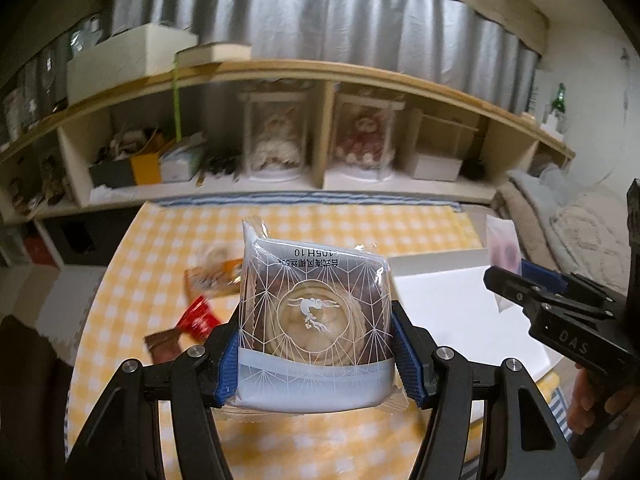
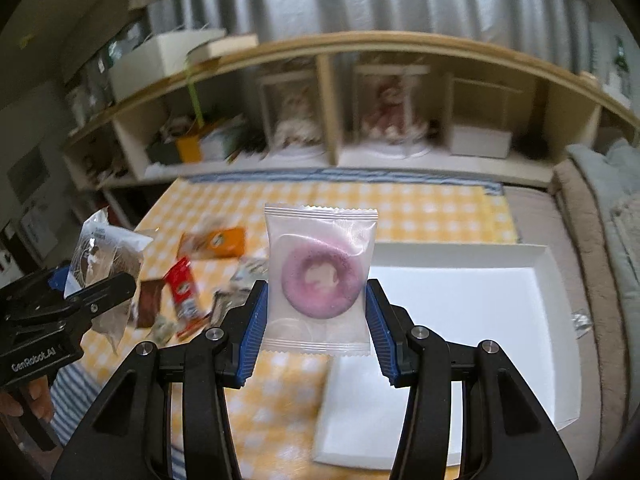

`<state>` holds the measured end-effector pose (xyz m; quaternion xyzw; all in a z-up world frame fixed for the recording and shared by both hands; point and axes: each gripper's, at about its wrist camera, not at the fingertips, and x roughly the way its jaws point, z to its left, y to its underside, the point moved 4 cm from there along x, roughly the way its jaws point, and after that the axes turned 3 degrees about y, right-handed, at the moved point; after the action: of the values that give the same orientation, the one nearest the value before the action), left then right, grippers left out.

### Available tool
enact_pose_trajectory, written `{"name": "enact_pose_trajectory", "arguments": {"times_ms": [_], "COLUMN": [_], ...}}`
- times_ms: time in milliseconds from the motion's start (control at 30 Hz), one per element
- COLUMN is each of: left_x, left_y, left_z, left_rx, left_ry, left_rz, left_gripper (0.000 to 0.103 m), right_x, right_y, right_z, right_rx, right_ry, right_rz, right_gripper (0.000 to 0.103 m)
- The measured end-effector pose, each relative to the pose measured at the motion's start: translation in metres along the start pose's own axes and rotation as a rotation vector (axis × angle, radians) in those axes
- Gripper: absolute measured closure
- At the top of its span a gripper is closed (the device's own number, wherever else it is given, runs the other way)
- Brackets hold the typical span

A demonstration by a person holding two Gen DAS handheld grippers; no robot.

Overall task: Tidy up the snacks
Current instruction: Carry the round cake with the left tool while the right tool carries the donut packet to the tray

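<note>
Pastry packet point(image 1: 316, 320) in left jaws, pink doughnut packet point(image 2: 320, 280) in right.

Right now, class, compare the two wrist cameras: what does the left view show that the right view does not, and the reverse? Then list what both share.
Left view only: the printed face of the pastry pack, a rabbit emblem in white line work, clamped by the left gripper, plus a green bottle on the shelf top.

Right view only: the pink ring snack seen whole in its clear packet, clamped by the right gripper, and the tray's whole bare white floor.

Both: the yellow checked cloth, loose snacks, the shelf, both packets.
</note>
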<state>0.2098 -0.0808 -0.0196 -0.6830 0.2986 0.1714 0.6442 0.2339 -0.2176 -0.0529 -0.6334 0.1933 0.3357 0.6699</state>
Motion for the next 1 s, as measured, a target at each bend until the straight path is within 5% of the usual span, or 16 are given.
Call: {"name": "enact_pose_trajectory", "arguments": {"times_ms": [567,1000], "left_x": [0.002,0.127], "left_y": [-0.047,-0.054], "left_z": [-0.098,-0.171], "left_rx": [0.082,0.033], "left_ry": [0.088,0.195], "left_rz": [-0.067,0.138], "left_gripper": [0.041,0.041], "right_x": [-0.043,-0.032], "right_y": [-0.019,0.002], "right_z": [-0.092,-0.176], "right_rx": [0.07,0.058], "right_ry": [0.094,0.15], "right_rz": [-0.07,0.117], "right_gripper": [0.054,0.054]}}
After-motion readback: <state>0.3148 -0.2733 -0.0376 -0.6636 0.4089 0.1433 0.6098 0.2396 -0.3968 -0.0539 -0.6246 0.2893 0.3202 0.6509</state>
